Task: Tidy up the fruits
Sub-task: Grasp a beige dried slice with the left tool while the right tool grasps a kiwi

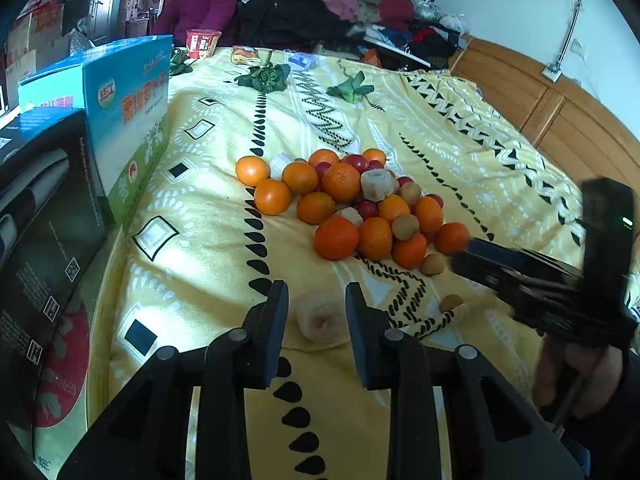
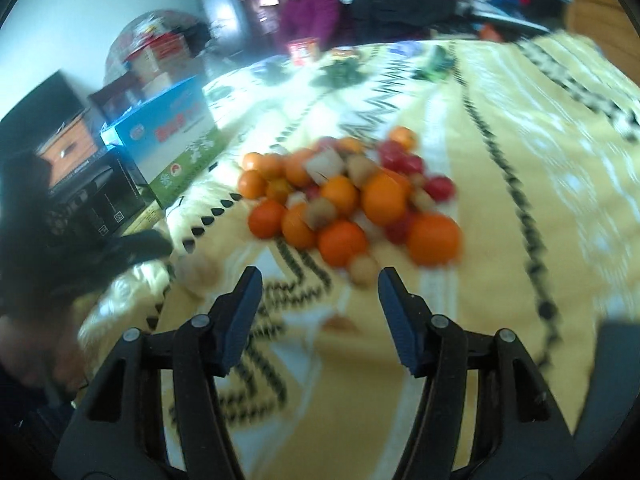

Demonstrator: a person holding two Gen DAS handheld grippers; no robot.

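Note:
A heap of oranges, small red fruits, tan round fruits and pale peeled pieces (image 1: 344, 200) (image 2: 344, 200) lies mid-bed on a yellow patterned blanket (image 1: 200, 208). My left gripper (image 1: 317, 294) sits just in front of the heap, its jaws closed on a pale round fruit (image 1: 320, 320); the right wrist view shows that fruit (image 2: 196, 270) at the tip of the left gripper (image 2: 160, 244). My right gripper (image 2: 319, 280) is open with nothing between its fingers, and a small tan fruit (image 2: 362, 270) lies just beyond them. From the left it shows as the right gripper (image 1: 462, 256) beside an orange (image 1: 452, 238).
A blue-green carton (image 1: 120, 112) and a black box (image 1: 40, 220) stand along the bed's left edge. Leafy greens (image 1: 264, 76) and a red snack pack (image 1: 202, 42) lie at the far end, where a person in a purple coat (image 1: 200, 4) sits. Piled clothes (image 1: 340, 0) behind; wooden panelling (image 1: 560, 112) on the right.

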